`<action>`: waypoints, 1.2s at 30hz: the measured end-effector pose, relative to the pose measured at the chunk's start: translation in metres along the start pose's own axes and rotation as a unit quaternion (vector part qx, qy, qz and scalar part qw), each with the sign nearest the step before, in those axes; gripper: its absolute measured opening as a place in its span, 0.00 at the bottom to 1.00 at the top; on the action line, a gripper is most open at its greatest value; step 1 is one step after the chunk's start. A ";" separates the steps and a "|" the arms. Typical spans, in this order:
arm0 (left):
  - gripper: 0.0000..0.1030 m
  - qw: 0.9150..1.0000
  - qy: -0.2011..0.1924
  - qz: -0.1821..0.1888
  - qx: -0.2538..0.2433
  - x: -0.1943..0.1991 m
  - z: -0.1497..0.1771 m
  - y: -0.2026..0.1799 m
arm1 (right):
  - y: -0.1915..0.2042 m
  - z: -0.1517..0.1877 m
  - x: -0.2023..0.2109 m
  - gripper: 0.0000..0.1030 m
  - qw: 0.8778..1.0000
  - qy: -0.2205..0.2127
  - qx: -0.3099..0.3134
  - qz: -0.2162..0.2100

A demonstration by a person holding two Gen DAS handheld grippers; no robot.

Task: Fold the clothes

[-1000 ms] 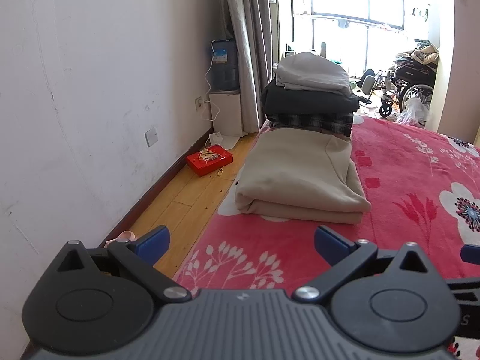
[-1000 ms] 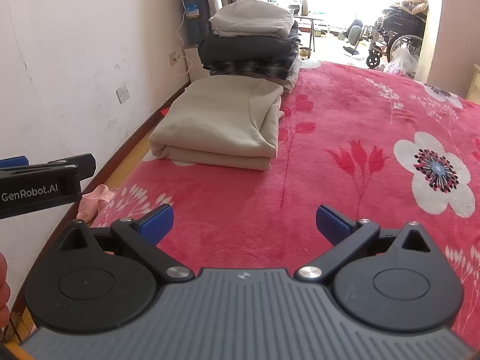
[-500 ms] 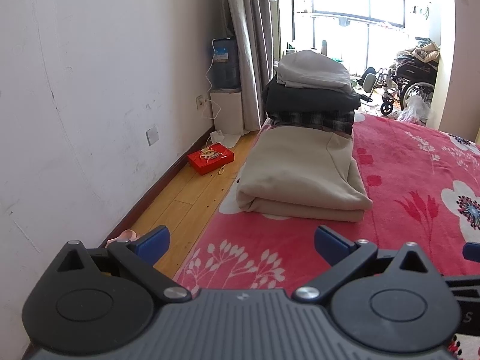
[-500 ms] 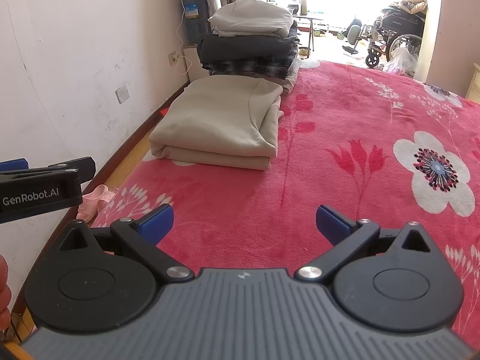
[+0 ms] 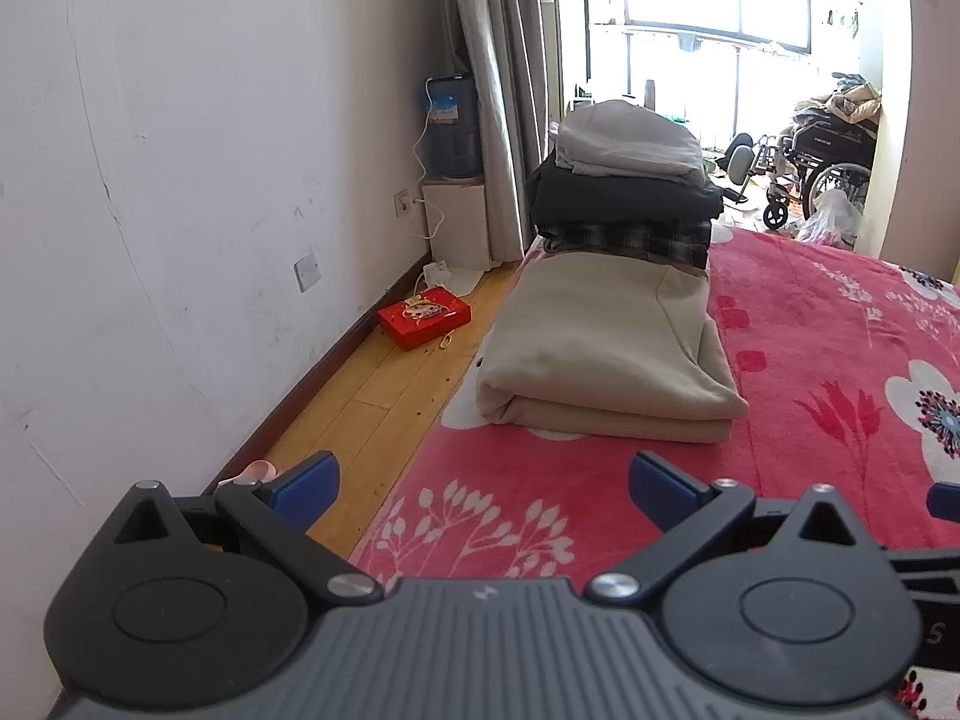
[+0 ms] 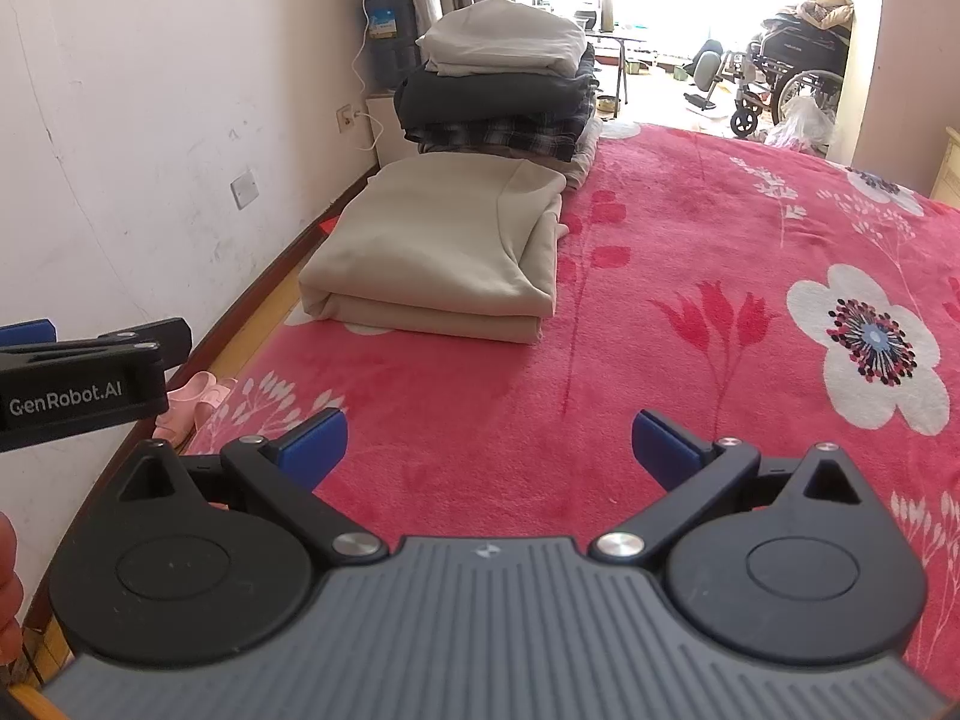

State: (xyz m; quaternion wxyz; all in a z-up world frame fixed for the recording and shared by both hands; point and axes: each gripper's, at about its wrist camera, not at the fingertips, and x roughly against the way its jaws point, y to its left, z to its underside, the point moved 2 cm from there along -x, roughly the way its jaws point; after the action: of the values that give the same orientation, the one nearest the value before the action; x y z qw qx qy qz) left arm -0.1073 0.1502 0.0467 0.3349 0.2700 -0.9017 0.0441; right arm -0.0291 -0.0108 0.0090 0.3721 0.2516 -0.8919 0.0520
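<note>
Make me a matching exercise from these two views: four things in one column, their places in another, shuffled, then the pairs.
Things
1. beige garment
2. red box
3. wheelchair
4. pink slippers

Places
A. on the floor by the wall, below the water dispenser
B. folded on the red bedspread, in front of the clothes stack
C. in the bright room beyond the bed
D. on the floor beside the bed, near the left gripper

Pairs: 1-B, 2-A, 3-C, 4-D
</note>
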 end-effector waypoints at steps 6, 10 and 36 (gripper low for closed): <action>1.00 1.000 0.000 0.001 -0.002 -0.001 0.000 0.000 | 0.001 0.000 0.000 0.99 1.000 0.000 0.000 0.002; 1.00 1.000 0.000 0.001 -0.002 0.000 0.000 -0.001 | 0.002 0.000 -0.001 0.99 1.000 0.001 0.000 0.001; 1.00 1.000 0.000 0.000 -0.005 -0.001 0.002 -0.002 | 0.004 0.000 -0.001 0.99 1.000 0.004 -0.001 -0.002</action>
State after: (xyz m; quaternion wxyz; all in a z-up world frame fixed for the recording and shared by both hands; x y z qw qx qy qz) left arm -0.1069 0.1484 0.0437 0.3361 0.2683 -0.9019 0.0395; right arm -0.0303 -0.0072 0.0086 0.3755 0.2530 -0.8901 0.0514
